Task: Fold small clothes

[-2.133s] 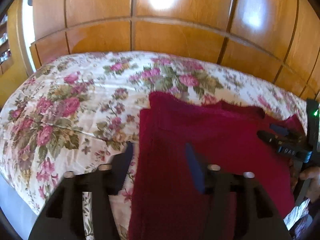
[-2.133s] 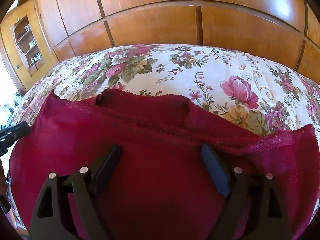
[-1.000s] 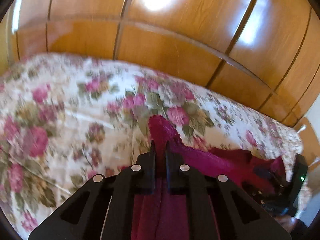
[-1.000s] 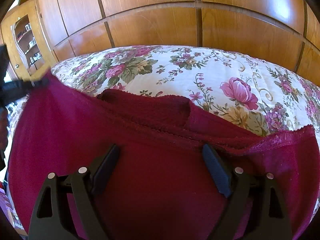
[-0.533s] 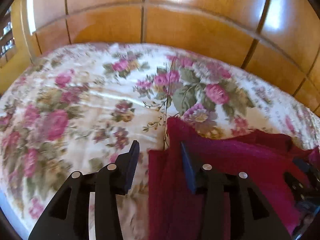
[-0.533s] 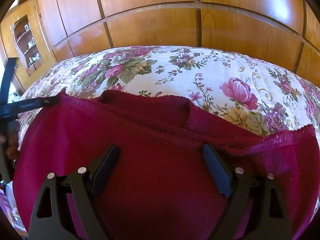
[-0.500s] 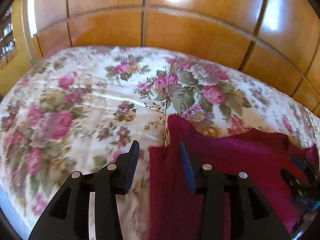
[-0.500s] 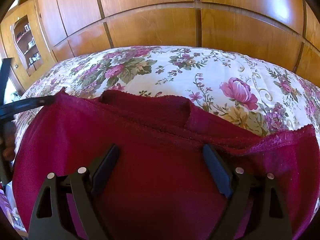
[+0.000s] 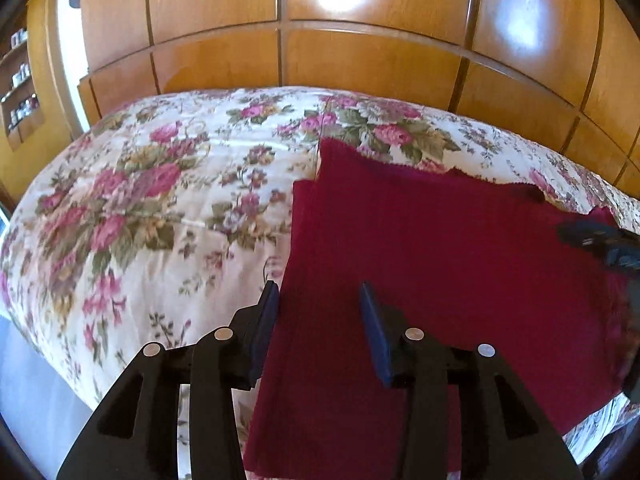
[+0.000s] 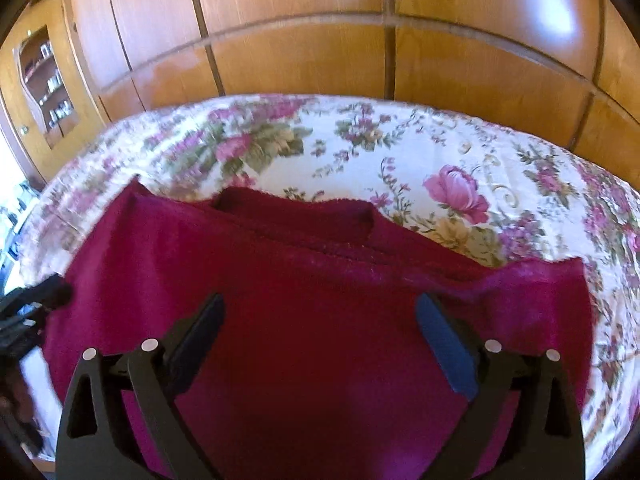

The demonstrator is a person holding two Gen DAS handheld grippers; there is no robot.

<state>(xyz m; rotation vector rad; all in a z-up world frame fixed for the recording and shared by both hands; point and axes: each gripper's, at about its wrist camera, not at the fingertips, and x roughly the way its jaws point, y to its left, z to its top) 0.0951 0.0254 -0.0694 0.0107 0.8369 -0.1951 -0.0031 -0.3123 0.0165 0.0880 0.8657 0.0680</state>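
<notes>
Folded dark red knit garment [image 9: 440, 264] lies on the floral bedspread [image 9: 160, 200]. Left gripper [image 9: 320, 320] and right gripper [image 10: 320, 332] both spread, holding nothing; only the right view shows the garment's neckline.

Black left hand-held gripper [image 9: 318, 300] and right hand-held gripper [image 10: 320, 312], blue finger pads [image 9: 374, 332], silver screws.

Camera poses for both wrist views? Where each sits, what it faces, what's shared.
Left wrist: on the left hand-held gripper, jaws open, over the red garment's left edge, facing the wood panelling.
Right wrist: on the right hand-held gripper, jaws open, over the garment's middle.
Shared: garment, floral bedspread, panelling; each shows the other gripper.
</notes>
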